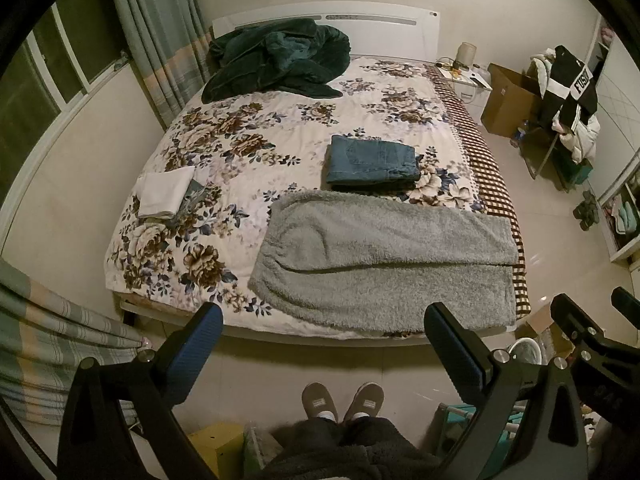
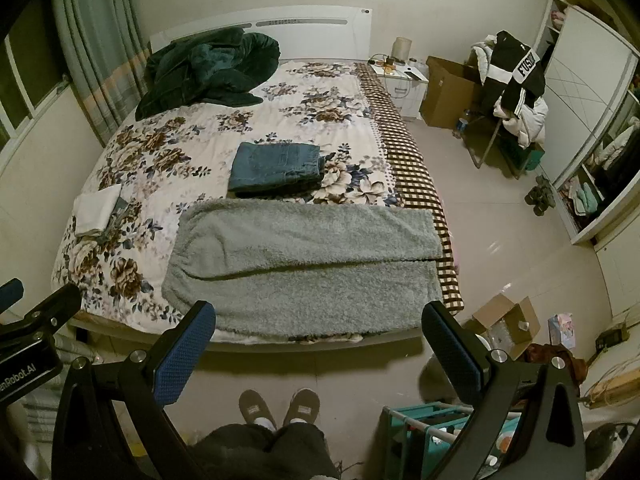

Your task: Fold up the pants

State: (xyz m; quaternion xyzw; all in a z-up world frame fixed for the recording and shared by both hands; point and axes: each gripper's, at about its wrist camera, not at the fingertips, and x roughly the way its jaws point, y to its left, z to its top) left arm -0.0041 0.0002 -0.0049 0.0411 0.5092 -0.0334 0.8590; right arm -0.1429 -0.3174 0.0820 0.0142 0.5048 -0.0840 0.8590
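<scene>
Left claw: spread wide and empty, held over the floor short of the bed's foot edge, tilted down toward it.
White folded cloth: lies near the bed's left side, well apart from the pants.
Folded jeans: a neat blue stack mid-bed, just beyond the pants.
Grey fleece pants: spread flat across the foot of the floral bed, waistband end to the left, leg ends to the right at the checked border; the two legs lie side by side with a dark seam between them.
Look: thick, fuzzy pale grey pile, no creases to speak of, edges rounded and bulky.
Handling: likely soft, limp and light, yet plump; the pile should grip well, but folds will spring up rather than lie crisp.
Where to hold: I judge the near leg's long edge best, one claw by the waistband, one by the cuff.
Right claw: likewise gaping, nothing in it, short of the near edge of the pants.
</scene>
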